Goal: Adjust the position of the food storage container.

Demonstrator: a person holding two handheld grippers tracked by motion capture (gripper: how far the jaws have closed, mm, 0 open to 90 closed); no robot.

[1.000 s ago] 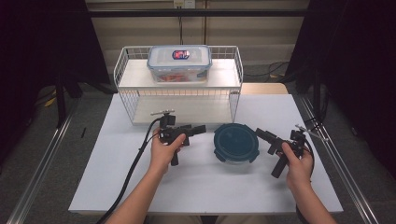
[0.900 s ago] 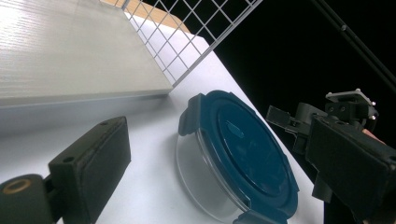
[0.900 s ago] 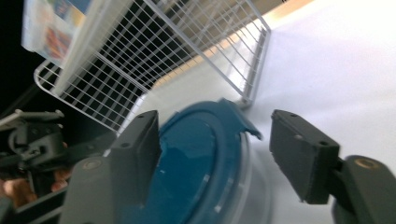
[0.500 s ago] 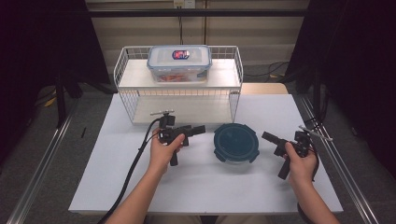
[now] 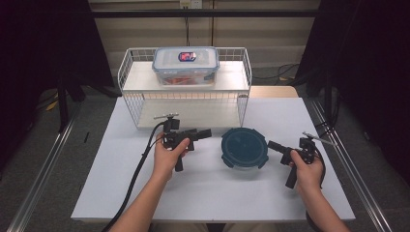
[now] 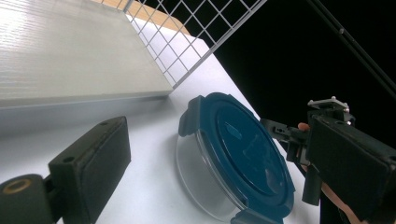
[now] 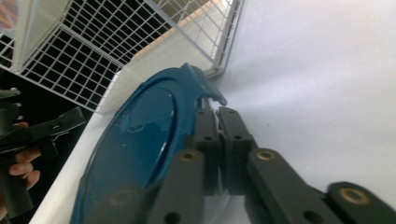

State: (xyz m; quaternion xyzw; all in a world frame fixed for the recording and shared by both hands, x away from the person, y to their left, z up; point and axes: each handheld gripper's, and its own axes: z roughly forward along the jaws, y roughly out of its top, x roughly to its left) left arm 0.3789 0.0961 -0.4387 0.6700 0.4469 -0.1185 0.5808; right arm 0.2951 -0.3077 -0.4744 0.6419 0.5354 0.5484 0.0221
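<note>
A person sits at a white rectangular table (image 5: 203,193), both forearms reaching in from the near edge, a black two-jaw gripper in each hand. Near the middle of the table stands a round clear container with a dark blue clip-on lid (image 5: 244,147), upright and lid on; in the left gripper view its clear wall shows beneath the blue lid. The right gripper (image 5: 274,146) lies level, just to the right of the container, its tip pointing at the rim. Its jaws have just been closing and now stand pressed together; in the right gripper view the two black pads meet with nothing between them, right beside one of the lid's clip tabs, and whether they touch the tab cannot be told. The left gripper (image 5: 207,132) is held level to the left of the container, near it but apart, pointing toward it. In the left gripper view its two jaws stand wide apart with the container visible in the gap, farther off, and nothing is held. A black cable (image 5: 140,169) trails from the left gripper along the forearm to the near table edge. At the far side of the table stands a white wire shelf rack (image 5: 186,92); on its upper shelf rests a clear rectangular plastic box with a clip lid (image 5: 185,65), with something red inside.
</note>
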